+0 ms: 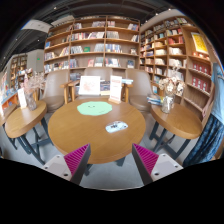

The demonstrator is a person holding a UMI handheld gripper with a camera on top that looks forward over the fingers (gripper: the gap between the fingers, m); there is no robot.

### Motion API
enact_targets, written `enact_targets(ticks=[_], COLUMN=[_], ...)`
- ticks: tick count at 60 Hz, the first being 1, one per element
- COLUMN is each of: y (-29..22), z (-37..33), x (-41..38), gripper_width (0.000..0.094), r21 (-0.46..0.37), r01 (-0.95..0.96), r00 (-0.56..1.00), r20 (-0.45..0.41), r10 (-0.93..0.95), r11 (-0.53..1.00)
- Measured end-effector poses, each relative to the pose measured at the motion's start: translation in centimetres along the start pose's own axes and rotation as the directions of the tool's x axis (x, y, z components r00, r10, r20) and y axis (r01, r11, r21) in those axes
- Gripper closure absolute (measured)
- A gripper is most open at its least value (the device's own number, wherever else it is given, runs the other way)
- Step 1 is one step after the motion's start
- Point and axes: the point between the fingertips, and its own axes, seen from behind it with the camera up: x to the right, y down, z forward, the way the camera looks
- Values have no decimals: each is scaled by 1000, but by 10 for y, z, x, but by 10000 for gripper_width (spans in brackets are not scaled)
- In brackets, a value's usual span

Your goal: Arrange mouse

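- Nearest the camera, the tool (113,160) is held level and a little above the round tabletop (85,135), pointing straight ahead across it toward the far bookshelves.
- Its two fingers are spread wide apart, released, with nothing between them; each carries one magenta pad (76,156), so two pads show.
- The fingers sit over the near rim of the tabletop, with bare wood in the gap between them.
- Just ahead of the fingers, and slightly toward the right one, a single mouse (116,127) lies flat on the wood, white and grey, apart from both fingers.
- Beyond the mouse, near the middle of the tabletop, lies one green mat (95,108), oval and flat, well apart from the mouse.
- At the far edge of the tabletop stand two white upright cards or displays (90,87), side by side; what is on them cannot be made out.
- A second wooden table (20,120) stands at the left, and a third (180,118) at the right, which makes three wooden tables in all.
- The right-hand table bears a small cluster of objects (168,95), too small to name.
- One chair (56,88) stands behind the left side of the tabletop.
- Tall bookshelves (95,45) filled with books line the back wall and run along the right wall.
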Motion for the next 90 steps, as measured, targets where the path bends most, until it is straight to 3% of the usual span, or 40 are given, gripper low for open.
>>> enact_targets(ticks=[24,40,54,90], y=[11,12,14,-41], z=[99,154,207,305], x=[-17,-16,-8,-21], gripper_width=[79,81,82,89], r21=[-18,-49,-116,-164], r01=[-1,-5,-55,-48], r00=[999,1000,998,999], r20=[41,14,6,12], r10=[1,6,56,51], r11=[1000,999,992,985])
